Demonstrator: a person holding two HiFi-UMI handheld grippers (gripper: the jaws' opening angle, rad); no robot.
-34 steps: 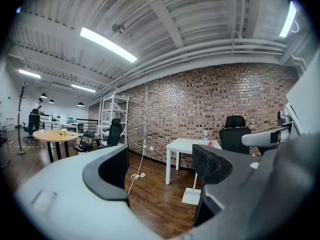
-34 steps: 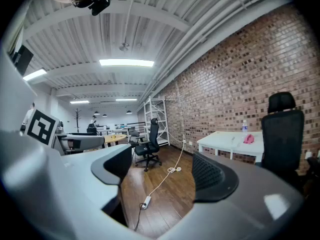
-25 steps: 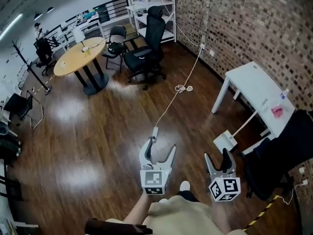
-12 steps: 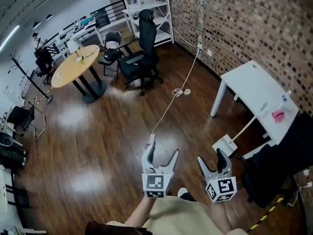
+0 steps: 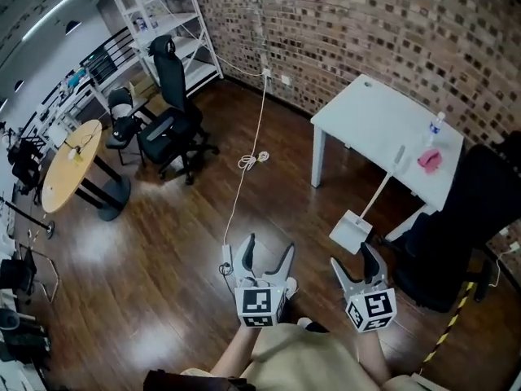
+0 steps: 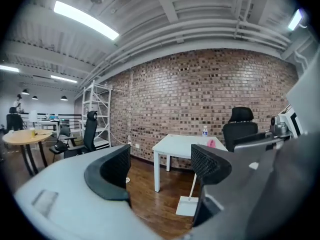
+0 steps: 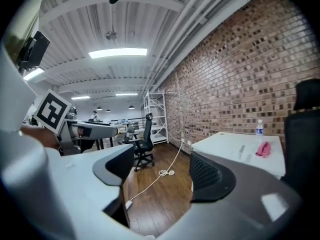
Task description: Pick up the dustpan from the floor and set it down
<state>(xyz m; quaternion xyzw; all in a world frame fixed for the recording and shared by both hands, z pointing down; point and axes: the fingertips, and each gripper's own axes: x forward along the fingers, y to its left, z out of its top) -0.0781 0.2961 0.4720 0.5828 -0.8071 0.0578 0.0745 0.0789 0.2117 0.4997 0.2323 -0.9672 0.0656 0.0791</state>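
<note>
Both claws are hanging wide open here. The left claw [image 5: 269, 248] is standing with its jaws well apart, gripping nothing. The right claw [image 5: 355, 261] is open too, its jaws having just been easing a little closer together, with only bare floor showing between them. Just ahead of the right claw and clear of it, the dustpan [image 5: 350, 232] is sitting on the wooden floor [image 5: 163, 243] (white pan flat down, long handle slanting up). That handle is leaning against the edge of the white worktop [image 5: 370, 116]. A bottle [image 5: 436, 126] and a pink item [image 5: 430, 160] are resting on the worktop near its right-hand end. A black office chair [image 5: 460, 218] is standing to the right of the dustpan, and a white cable [image 5: 244, 177] is trailing across the floor toward the left claw.
</note>
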